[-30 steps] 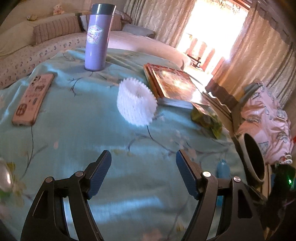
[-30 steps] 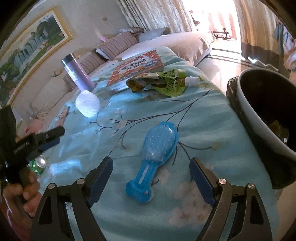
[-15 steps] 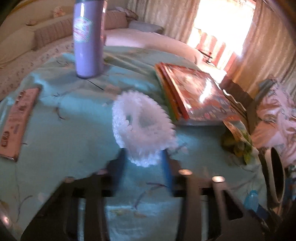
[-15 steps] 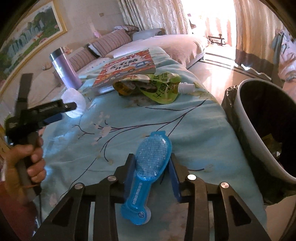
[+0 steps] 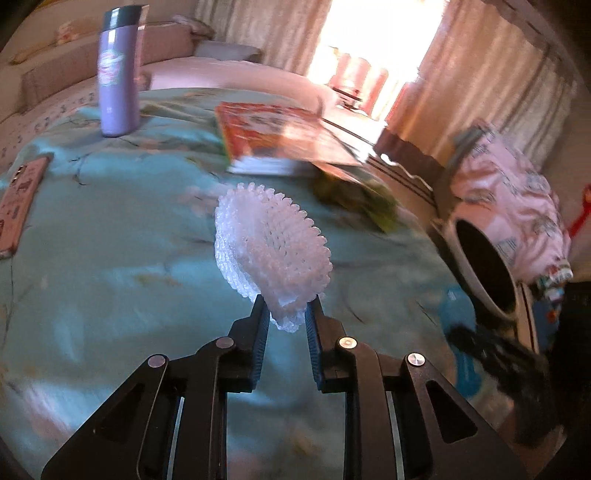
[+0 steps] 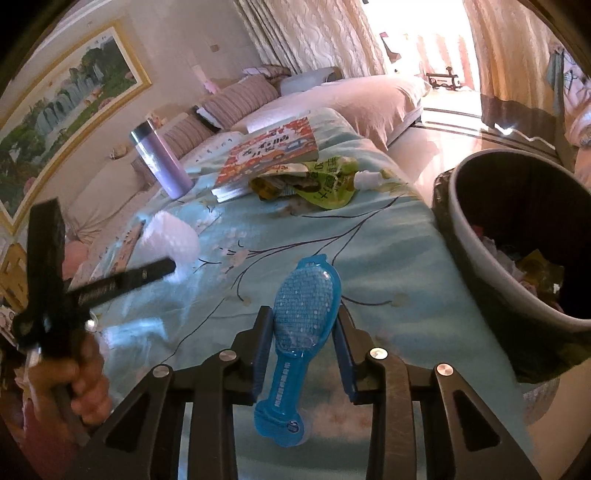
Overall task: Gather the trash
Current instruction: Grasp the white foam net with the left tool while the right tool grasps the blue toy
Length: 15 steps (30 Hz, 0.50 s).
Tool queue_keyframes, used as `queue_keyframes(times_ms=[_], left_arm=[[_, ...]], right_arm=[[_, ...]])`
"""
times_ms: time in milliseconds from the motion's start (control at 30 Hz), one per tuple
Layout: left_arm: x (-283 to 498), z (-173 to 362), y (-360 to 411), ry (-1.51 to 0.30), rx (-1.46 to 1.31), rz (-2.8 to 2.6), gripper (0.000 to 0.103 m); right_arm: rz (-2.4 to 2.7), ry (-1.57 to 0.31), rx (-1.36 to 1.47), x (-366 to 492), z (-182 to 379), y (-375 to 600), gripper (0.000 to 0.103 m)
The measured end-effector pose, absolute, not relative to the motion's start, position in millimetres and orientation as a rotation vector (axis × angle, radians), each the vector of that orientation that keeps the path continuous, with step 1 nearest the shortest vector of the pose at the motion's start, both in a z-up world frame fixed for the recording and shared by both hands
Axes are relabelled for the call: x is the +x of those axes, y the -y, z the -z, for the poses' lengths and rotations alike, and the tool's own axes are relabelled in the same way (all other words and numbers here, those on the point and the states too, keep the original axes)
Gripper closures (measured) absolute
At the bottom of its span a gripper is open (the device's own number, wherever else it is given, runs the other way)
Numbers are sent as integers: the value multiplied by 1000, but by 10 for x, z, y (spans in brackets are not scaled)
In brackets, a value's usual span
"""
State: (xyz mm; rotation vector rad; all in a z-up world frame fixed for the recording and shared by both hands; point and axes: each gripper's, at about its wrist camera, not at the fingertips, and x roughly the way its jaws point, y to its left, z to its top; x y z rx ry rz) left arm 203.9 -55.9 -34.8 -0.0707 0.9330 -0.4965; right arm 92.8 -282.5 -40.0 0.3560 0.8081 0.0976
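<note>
Now left tool [image 5: 286, 314] pinches foam net [image 5: 271, 247]; right tool [image 6: 303, 325] clamps blue package [image 6: 301, 321].

Home living room, sofa [image 6: 332, 99], curtains [image 6: 314, 33], framed painting [image 6: 62, 107]

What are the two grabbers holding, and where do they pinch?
The left gripper pinches the white foam net at its lower edge. The right gripper squeezes the blue plastic pack around its wide middle.

Black grippers [image 5: 286, 314], blue finger pads [image 6: 341, 345]
</note>
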Motion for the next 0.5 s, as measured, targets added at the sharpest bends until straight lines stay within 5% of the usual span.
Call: queue_keyframes(times_ms=[500], left_arm=[[1366, 180, 1257, -914, 42, 636, 84]], right_arm=[[-64, -728, 408, 556, 193, 3197, 73]])
